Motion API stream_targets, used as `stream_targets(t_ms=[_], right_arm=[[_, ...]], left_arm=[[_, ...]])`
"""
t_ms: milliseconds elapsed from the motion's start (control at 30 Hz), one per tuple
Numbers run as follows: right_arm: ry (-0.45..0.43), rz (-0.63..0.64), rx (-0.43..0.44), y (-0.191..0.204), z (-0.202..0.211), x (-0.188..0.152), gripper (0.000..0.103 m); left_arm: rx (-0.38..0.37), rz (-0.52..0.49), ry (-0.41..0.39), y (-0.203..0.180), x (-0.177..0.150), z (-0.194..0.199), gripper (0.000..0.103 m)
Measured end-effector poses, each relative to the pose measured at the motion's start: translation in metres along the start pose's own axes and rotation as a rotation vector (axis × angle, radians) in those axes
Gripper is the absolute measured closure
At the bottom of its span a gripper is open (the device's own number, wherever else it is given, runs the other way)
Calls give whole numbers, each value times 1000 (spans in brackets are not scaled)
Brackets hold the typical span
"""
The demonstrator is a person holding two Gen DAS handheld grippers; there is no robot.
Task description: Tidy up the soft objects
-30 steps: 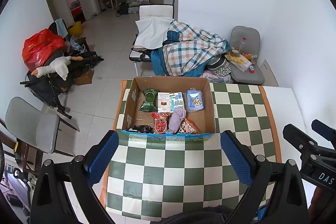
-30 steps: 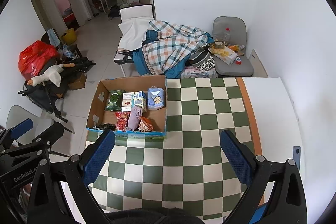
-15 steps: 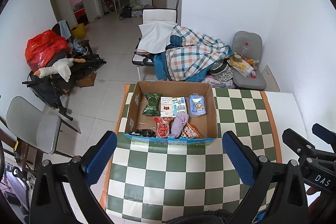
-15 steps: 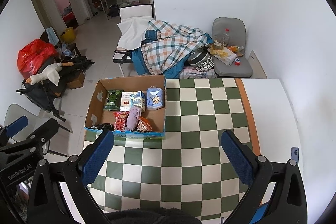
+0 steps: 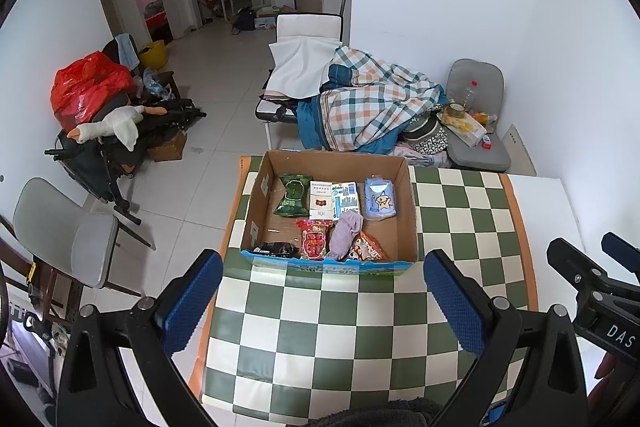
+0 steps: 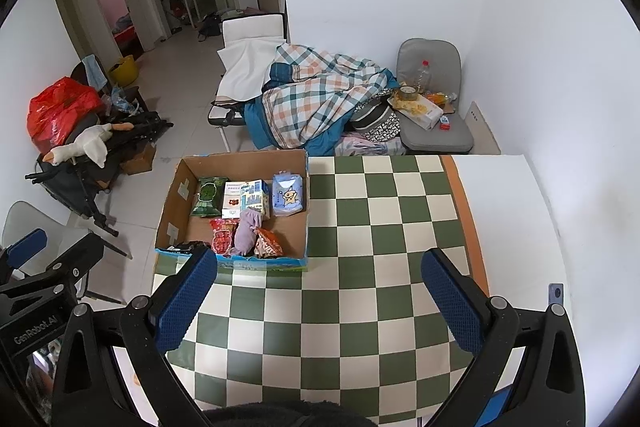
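On the green-and-white checkered tablecloth, at its far left corner, stands the open cardboard box that holds the soft things. I hold both tools well back from it, above the near part of the cloth. My left gripper has its jaws spread wide, with nothing between the blue pads but bare checkered cloth, and the near blue-printed wall of the box shows in the gap. My right gripper is spread just as wide and also grips nothing; from its camera the box lies ahead and to the left.

Inside the box, along the far side, a green snack packet lies leftmost, then a white carton with a red mark, a white-and-blue printed pack touching it, and a light blue tissue pack with a star figure to the right. Nearer to me, a lilac cloth is bunched between a red packet and an orange-and-white packet, lapping over both. A black wrapper sits in the near left corner.

Beyond the table, a plaid blanket is heaped over a white chair, and a plush goose lies on a black folded stroller at the left. A grey chair by the wall carries a bottle and some clutter.
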State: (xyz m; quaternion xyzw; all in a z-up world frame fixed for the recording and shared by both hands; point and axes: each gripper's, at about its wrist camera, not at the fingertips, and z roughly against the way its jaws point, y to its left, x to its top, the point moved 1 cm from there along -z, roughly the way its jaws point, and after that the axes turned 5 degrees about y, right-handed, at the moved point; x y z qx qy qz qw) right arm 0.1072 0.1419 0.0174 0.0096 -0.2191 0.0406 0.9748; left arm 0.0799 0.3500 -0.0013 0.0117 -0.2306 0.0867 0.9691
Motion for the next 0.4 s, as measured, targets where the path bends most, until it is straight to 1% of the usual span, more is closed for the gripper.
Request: stream_targets(t_ms=[200, 400], right_arm=[[-2, 1, -1, 0, 0, 0, 0], [-1, 1, -2, 0, 0, -1, 0]], left_arm=[[5, 0, -5, 0, -2, 0, 0], [-5, 3, 1, -1, -5, -3, 0]])
